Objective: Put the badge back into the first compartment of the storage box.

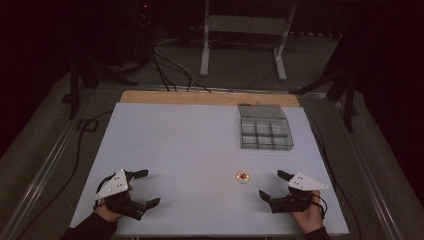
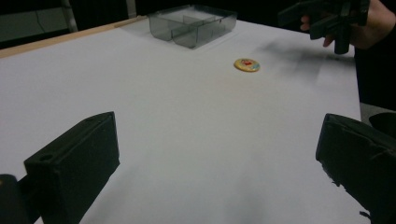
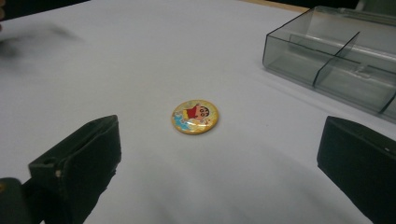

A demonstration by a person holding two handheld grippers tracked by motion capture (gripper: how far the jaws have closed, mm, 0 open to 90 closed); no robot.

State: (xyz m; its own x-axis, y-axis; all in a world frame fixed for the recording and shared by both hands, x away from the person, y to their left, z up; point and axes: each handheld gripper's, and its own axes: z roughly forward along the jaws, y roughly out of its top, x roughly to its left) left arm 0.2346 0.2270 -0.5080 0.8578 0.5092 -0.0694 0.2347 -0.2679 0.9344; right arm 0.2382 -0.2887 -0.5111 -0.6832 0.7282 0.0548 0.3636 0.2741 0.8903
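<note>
Two grippers, left (image 1: pixel 146 188) and right (image 1: pixel 272 184), low near table (image 1: pixel 175 135) front edge, fingers spread, empty; badge (image 1: pixel 243 176) between them; bare surface beyond.

overhead forward, tool views low, sharing badge (image 1: pixel 243 176)

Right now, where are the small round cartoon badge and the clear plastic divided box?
Small round cartoon badge (image 3: pixel 195 116): right gripper view, middle of its printed face.
Clear plastic divided box (image 1: pixel 265 147): high view, its near wall.
</note>
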